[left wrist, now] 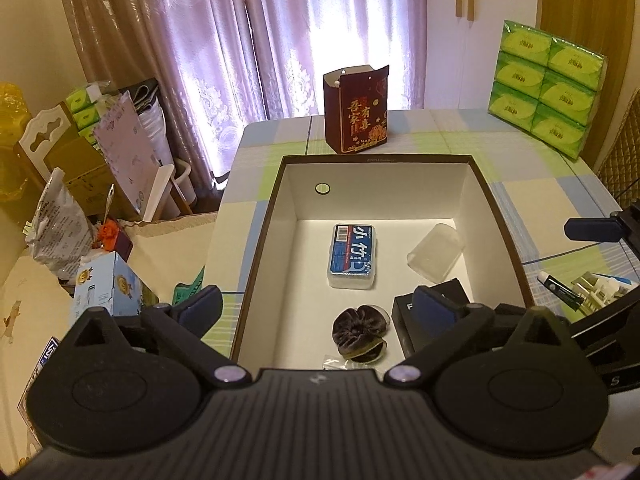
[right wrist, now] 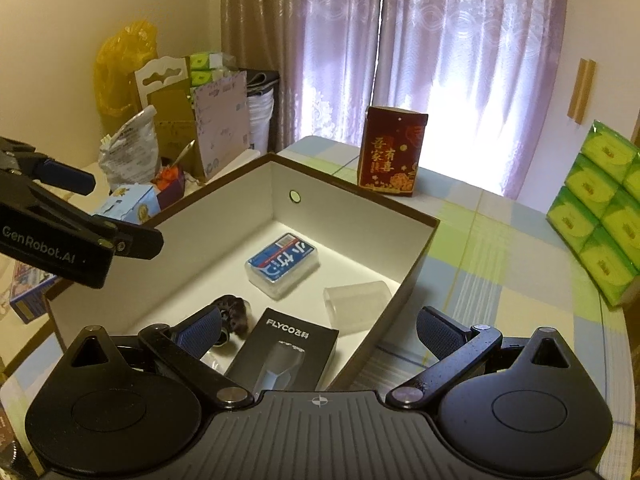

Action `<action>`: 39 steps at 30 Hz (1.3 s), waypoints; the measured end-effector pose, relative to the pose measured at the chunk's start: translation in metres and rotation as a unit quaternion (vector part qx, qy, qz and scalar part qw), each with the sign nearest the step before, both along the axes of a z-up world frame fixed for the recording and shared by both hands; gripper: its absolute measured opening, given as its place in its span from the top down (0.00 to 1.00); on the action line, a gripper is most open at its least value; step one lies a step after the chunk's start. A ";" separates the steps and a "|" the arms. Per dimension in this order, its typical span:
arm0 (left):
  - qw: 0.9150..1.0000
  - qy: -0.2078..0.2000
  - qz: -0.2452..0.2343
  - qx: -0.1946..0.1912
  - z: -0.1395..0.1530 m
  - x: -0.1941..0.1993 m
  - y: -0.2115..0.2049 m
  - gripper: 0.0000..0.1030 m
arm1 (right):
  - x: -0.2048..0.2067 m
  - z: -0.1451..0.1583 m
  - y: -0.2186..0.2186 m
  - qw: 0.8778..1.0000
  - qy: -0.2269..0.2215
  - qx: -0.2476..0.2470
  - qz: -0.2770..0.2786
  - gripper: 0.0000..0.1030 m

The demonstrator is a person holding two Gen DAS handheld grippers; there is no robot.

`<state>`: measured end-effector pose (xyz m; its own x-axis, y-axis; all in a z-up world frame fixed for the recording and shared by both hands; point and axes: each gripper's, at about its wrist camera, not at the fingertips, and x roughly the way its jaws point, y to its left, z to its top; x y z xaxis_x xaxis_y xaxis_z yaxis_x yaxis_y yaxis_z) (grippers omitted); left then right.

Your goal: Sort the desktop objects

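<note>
I hold the left gripper (left wrist: pixel 320 304) above the near end of the open box (left wrist: pixel 498 200), jaws spread wide and empty; its left finger sits outside the box's left wall, its right finger over the interior. I hold the right gripper (right wrist: pixel 316 330) at the box's near right corner, jaws likewise wide apart with nothing between them; one finger is over the interior, the other over the desk (right wrist: pixel 500 264) outside the wall.

Box contents, as seen from the left wrist:
- Blue-labelled plastic case (left wrist: pixel 353 255), lying flat near the centre of the floor.
- Translucent plastic cup (left wrist: pixel 436 253), on its side, right of the case and apart from it.
- Dark fabric scrunchie (left wrist: pixel 358 330), near the front wall.
- Black FLYCO carton (right wrist: pixel 286 354), at the near right corner, just beside the scrunchie.

Outside the box, a small tube (left wrist: pixel 560 285) lies on the checked desk cloth to the right, well clear of the wall. A dark red gift bag (left wrist: pixel 356 110) stands upright behind the box. A stack of green tissue packs (left wrist: pixel 546 88) stands at the far right edge of the desk.
</note>
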<state>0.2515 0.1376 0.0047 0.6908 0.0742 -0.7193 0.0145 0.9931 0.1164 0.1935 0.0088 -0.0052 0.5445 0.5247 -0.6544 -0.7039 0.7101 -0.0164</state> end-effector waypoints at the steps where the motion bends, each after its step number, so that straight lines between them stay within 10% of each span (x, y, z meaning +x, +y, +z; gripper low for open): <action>1: 1.000 -0.002 0.000 0.000 0.001 -0.003 0.000 0.03 | -0.002 0.001 -0.001 1.000 0.000 0.002 0.001 0.02; 39: 0.996 0.027 0.084 -0.015 -0.001 -0.138 -0.046 0.03 | -0.071 0.010 -0.084 0.995 0.064 0.019 0.076 0.02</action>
<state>0.1134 0.0919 0.0040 0.6307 0.1632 -0.7587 -0.1461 0.9851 0.0904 0.1226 -0.0755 0.0051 0.3712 0.6198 -0.6914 -0.7975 0.5942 0.1045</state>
